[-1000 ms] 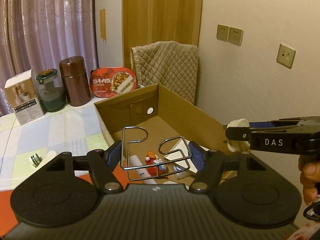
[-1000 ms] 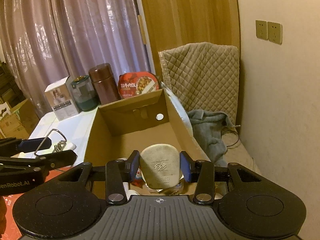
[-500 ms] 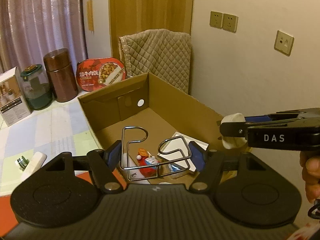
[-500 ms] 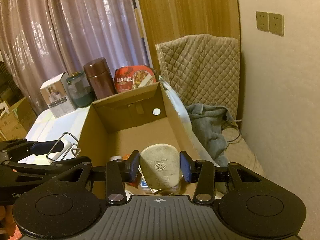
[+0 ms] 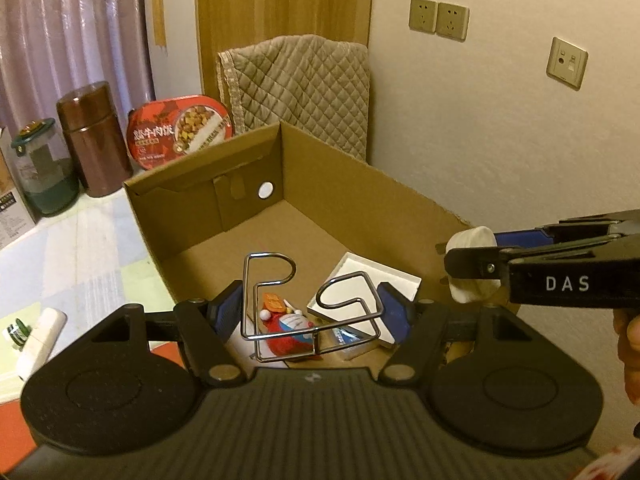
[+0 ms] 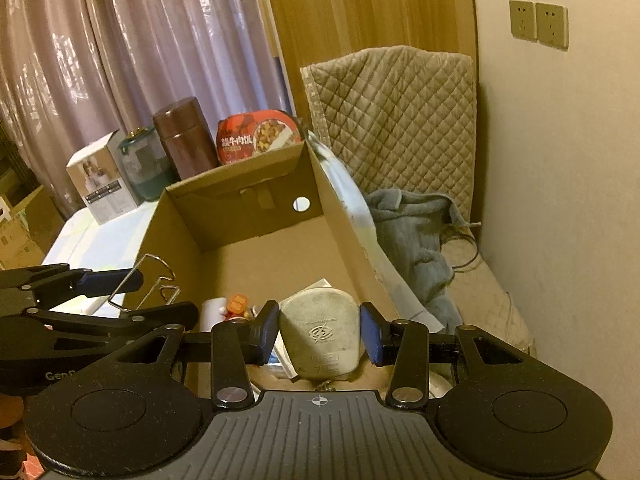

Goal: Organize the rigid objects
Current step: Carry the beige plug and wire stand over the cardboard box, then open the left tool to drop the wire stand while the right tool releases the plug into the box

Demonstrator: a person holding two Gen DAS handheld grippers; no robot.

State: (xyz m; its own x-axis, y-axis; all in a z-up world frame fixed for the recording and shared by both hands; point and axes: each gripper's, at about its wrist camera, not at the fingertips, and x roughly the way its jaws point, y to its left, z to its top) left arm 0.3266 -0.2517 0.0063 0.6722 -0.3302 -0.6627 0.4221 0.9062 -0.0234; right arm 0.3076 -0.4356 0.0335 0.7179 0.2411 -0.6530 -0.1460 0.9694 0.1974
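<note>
Two grippers are in view: the left gripper and the right gripper. There is one cardboard box, one wire rack, one pale rounded case, one flat white tray and one red and blue toy figure. On the tabletop stand one brown canister, one glass jar, one red food bowl and one white carton. Three wall sockets show.
</note>
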